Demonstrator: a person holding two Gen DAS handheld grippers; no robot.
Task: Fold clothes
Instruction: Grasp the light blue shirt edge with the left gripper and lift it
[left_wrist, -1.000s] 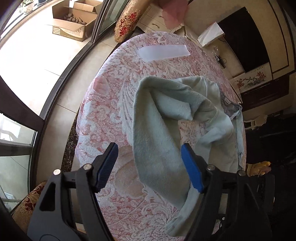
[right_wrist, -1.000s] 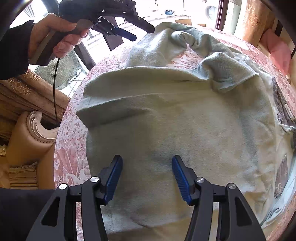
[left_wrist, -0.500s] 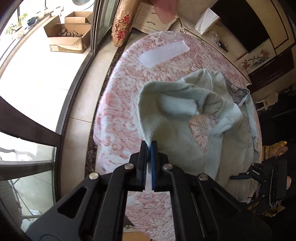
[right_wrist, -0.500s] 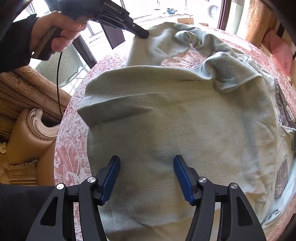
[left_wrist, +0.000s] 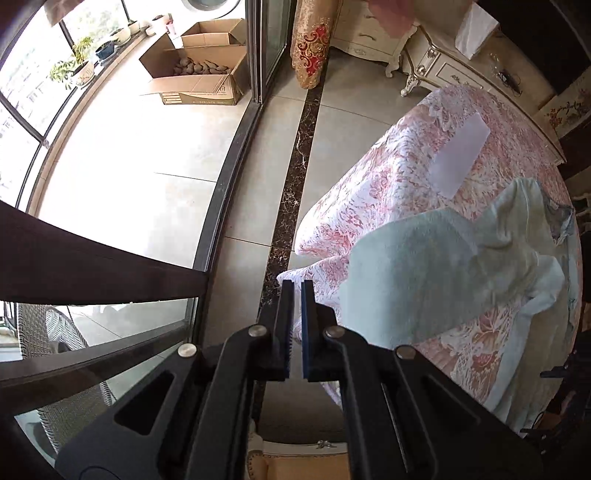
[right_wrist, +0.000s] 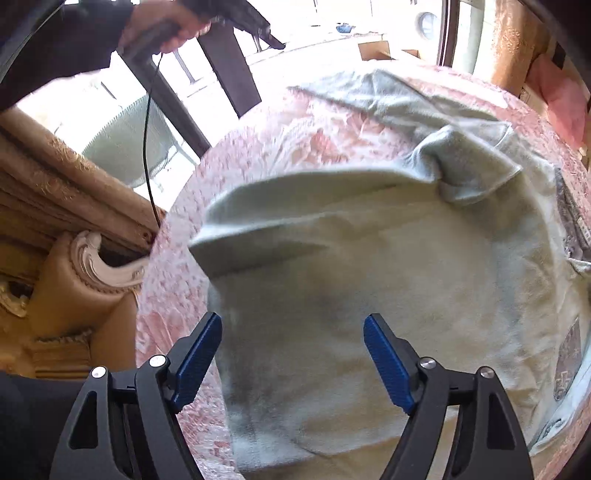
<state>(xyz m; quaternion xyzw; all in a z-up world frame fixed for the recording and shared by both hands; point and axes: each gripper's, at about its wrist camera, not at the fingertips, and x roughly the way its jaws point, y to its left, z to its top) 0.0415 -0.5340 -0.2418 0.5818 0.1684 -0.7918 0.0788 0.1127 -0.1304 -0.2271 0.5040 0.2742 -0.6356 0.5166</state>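
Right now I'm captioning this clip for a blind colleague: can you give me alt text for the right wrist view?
The open right gripper hovers over a pale green sweatshirt spread on a table with a pink floral tablecloth. At top left, a hand holds the other gripper's handle above the table's far side, near bright windows.

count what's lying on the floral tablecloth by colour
Pale green: 1, the sweatshirt
White: 1, the paper strip
Total: 2, both on the tablecloth
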